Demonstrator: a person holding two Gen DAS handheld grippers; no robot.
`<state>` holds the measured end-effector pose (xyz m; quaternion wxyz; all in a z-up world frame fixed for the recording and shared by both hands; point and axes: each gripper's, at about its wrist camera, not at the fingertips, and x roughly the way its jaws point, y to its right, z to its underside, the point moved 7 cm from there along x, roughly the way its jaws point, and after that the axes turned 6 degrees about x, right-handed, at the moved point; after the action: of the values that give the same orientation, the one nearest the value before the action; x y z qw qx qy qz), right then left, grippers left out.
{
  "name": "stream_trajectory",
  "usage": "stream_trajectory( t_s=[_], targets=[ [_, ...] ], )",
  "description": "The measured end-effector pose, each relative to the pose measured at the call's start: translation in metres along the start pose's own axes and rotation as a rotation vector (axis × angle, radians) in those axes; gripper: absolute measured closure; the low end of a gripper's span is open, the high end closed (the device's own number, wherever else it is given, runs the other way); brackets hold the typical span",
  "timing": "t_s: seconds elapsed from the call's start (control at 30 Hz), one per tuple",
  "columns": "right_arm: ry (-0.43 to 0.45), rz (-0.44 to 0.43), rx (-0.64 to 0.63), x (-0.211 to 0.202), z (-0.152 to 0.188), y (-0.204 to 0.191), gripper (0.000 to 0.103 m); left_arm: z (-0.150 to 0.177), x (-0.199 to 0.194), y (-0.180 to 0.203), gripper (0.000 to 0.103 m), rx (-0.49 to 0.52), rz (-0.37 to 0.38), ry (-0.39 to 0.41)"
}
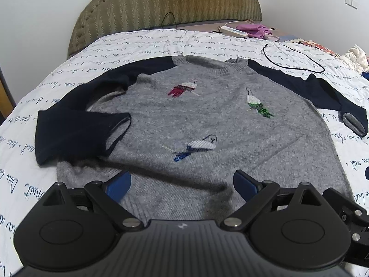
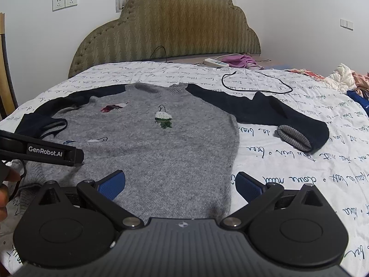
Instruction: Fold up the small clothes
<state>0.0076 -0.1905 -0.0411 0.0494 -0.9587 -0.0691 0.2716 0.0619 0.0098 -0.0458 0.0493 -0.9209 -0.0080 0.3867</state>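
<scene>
A small grey knit sweater with navy sleeves and three embroidered birds lies flat, front up, on the bed. It also shows in the right wrist view. Its left sleeve is folded in over the body; its right sleeve lies spread out to the right. My left gripper is open and empty above the sweater's lower hem. My right gripper is open and empty above the sweater's lower right edge. The left gripper's body shows at the left of the right wrist view.
The white bedspread with handwriting print covers the bed. A black cable lies beyond the right sleeve. A white power strip and pink cloth sit by the padded headboard. More clothes pile at far right.
</scene>
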Motion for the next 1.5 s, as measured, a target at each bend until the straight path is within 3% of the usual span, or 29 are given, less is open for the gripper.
stream_trajectory(
  t_s=[0.2, 0.47, 0.67, 0.8, 0.97, 1.03, 1.1, 1.2, 1.33, 1.5],
  targets=[
    [0.034, 0.016, -0.004, 0.009, -0.011, 0.014, 0.001, -0.022, 0.007, 0.006, 0.007, 0.022, -0.001, 0.027],
    [0.014, 0.196, -0.027, 0.044, -0.033, 0.099, 0.004, -0.054, 0.019, 0.019, 0.007, 0.044, 0.003, 0.101],
    [0.027, 0.412, -0.242, 0.073, -0.053, 0.160, 0.015, -0.054, 0.039, 0.029, 0.007, 0.053, 0.016, 0.060],
    [-0.041, 0.469, -0.375, 0.104, -0.045, 0.179, 0.017, -0.047, 0.053, 0.031, 0.007, 0.058, 0.028, 0.018],
    [-0.038, 0.476, -0.455, 0.127, -0.047, 0.181, 0.018, -0.046, 0.060, 0.031, 0.007, 0.072, 0.024, 0.004],
    [-0.040, 0.469, -0.444, 0.136, -0.050, 0.184, 0.031, -0.046, 0.061, 0.032, 0.007, 0.077, 0.025, -0.001],
    [-0.060, 0.466, -0.404, 0.142, -0.051, 0.188, 0.070, -0.045, 0.062, 0.032, 0.007, 0.084, 0.022, -0.006],
    [-0.060, 0.464, -0.378, 0.143, -0.050, 0.190, 0.088, -0.046, 0.062, 0.030, 0.007, 0.090, 0.020, -0.006],
    [-0.026, 0.396, -0.246, 0.128, -0.060, 0.190, 0.091, -0.054, 0.061, 0.023, 0.007, 0.106, 0.011, 0.019],
    [-0.024, 0.158, 0.111, 0.110, -0.092, 0.197, 0.091, -0.070, 0.064, 0.010, 0.007, 0.131, -0.036, 0.065]
  ],
)
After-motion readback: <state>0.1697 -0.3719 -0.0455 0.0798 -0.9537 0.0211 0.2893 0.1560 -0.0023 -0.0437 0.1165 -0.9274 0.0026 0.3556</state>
